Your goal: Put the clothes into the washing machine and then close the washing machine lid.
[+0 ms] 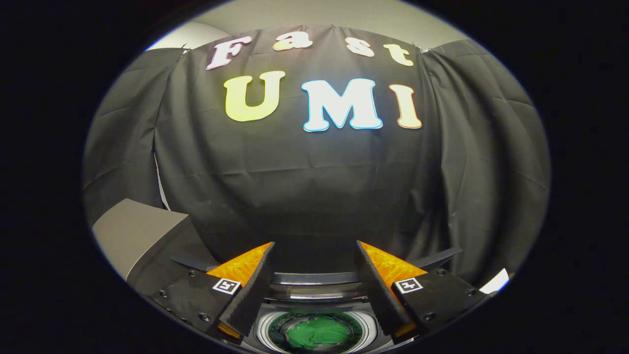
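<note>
The tongs (pixel 314 282) stand wide apart, their two black fingers (pixel 250 290) with orange backs holding nothing between them. Below and between the fingers sits the washing machine (pixel 314 290), seen from above with its round drum mouth facing upward toward the camera. Inside the drum lies the green clothes (pixel 317 332), a crumpled heap with no clear long axis, resting near the middle of the tub. The silver rim of the opening curves just ahead of the fingertips. A grey box-like block (pixel 132 231) stands off to the left of the left finger, against the black cloth wall (pixel 314 187).
</note>
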`<state>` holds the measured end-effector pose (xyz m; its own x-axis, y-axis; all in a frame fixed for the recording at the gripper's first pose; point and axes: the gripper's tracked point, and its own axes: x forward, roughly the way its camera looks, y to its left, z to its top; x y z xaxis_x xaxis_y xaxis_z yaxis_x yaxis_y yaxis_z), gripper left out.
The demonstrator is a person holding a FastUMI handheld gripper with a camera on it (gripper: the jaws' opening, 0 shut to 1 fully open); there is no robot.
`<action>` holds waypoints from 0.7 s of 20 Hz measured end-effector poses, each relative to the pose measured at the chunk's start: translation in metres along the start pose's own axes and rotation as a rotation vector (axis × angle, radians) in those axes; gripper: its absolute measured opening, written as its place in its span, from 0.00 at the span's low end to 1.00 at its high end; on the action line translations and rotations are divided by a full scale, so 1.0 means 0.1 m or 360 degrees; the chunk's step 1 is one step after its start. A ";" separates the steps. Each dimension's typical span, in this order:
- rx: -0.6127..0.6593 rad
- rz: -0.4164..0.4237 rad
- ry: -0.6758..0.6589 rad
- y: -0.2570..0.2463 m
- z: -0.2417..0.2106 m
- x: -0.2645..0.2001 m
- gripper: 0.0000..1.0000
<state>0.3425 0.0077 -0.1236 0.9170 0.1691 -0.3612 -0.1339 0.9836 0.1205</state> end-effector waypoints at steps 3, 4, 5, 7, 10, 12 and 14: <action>-0.0001 -0.0002 0.0001 0.00 -0.03 -0.06 0.98; 0.0000 -0.0003 0.0001 0.00 -0.05 -0.07 0.98; 0.0002 -0.0004 0.0000 0.00 -0.06 -0.10 0.98; 0.0001 -0.0006 0.0001 0.00 -0.09 -0.13 0.98; 0.0004 -0.0008 -0.0003 0.00 -0.12 -0.19 0.98; 0.0005 -0.0010 -0.0006 0.00 -0.14 -0.22 0.98; 0.0004 -0.0011 -0.0006 0.00 -0.16 -0.25 0.98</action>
<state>0.3138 0.0043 -0.1299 0.9193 0.1623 -0.3586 -0.1268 0.9846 0.1206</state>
